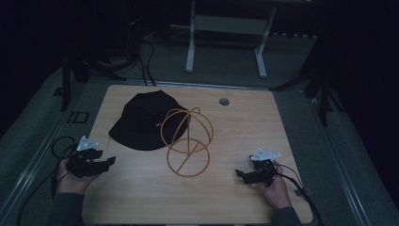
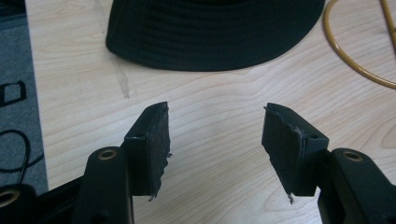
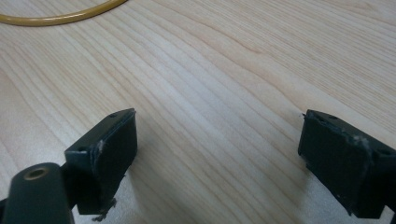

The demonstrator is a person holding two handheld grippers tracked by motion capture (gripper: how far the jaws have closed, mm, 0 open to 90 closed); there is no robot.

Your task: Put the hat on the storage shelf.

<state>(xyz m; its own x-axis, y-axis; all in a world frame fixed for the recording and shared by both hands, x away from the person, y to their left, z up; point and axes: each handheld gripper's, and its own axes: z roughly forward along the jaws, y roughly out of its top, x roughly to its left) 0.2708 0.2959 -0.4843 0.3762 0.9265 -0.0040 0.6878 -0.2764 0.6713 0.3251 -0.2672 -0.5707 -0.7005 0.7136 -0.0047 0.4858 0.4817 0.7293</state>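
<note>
High view alone shows wire stand (image 1: 187, 141) upright beside hat (image 1: 141, 120); both tongs spread.

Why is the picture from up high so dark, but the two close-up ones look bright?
High view: dim all over, so the black hat loses its detail and the room behind is nearly black. Left gripper view: bright, wood grain on the table sharp, the left claw slightly soft. Right gripper view: bright too, with soft shadows under the right claw.

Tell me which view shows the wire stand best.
The high view: the whole wire stand shows, base ring and upper loops, beside the hat. The left gripper view catches part of its ring at the right edge; the right gripper view, a short arc.
</note>
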